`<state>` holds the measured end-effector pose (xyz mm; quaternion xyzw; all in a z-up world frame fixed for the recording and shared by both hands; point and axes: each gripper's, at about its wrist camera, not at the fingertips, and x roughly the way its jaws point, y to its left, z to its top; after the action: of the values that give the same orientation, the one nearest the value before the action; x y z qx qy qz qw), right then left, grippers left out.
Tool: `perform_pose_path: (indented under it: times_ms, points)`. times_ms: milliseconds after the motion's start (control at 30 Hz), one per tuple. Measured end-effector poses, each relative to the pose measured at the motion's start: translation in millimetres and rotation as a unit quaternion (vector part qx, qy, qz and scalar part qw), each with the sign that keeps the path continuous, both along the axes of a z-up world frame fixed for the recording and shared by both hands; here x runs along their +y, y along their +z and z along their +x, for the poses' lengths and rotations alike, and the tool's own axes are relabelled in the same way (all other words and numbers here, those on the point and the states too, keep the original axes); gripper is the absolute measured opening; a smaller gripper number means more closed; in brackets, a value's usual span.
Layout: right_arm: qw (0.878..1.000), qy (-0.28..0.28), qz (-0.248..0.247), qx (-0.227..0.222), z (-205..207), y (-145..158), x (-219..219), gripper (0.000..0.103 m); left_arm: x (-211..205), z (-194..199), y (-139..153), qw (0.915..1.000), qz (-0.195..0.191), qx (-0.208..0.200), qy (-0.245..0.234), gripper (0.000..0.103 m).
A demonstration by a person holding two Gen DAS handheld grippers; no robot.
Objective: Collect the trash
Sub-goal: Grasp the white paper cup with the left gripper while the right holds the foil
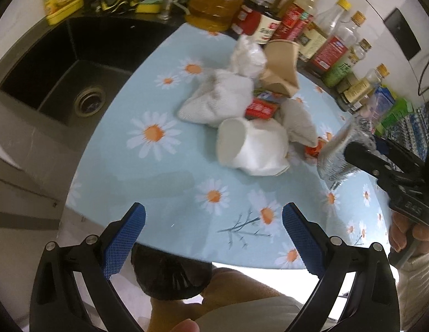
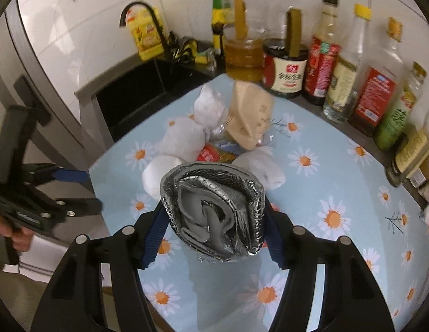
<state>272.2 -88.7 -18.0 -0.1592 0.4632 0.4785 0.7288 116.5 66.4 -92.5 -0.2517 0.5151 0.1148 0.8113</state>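
Observation:
My right gripper [image 2: 214, 210] is shut on a crushed silver foil container [image 2: 214, 210], lifted a little above the daisy-print tablecloth [image 2: 338, 171]. The left wrist view shows that foil [image 1: 336, 160] at the right, in the black jaws. Behind it lies the trash pile: a tipped white paper cup [image 1: 250, 149], a brown paper cup [image 1: 280, 66], crumpled white tissues [image 1: 214, 102] and a red wrapper [image 1: 261, 109]. My left gripper [image 1: 214, 210] is open with nothing between its blue pads, above the table's near edge, short of the pile.
A black sink [image 1: 62, 63] lies left of the table. Several oil and sauce bottles [image 2: 322, 66] line the back wall. Below the table's near edge I see a dark bin bag [image 1: 173, 274] and a person's knee.

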Motion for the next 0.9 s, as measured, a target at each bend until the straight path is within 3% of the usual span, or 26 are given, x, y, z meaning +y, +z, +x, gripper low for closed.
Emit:
perform_pose_path:
  times_ms: [233,467,900]
  points:
    - [0.999,-0.033,0.017,-0.010,2,22,-28,0.062,-13,40,1,0.9998,0.004,0.005,-0.018,0.096]
    - [0.998,-0.056,0.032,-0.001,10,26,-56,0.062,-30,73,-5,0.9971,0.058,0.038,-0.032,0.096]
    - [0.997,-0.034,0.054,0.030,31,9,-74,0.063,-49,115,-33,0.9855,0.123,0.116,0.007,0.096]
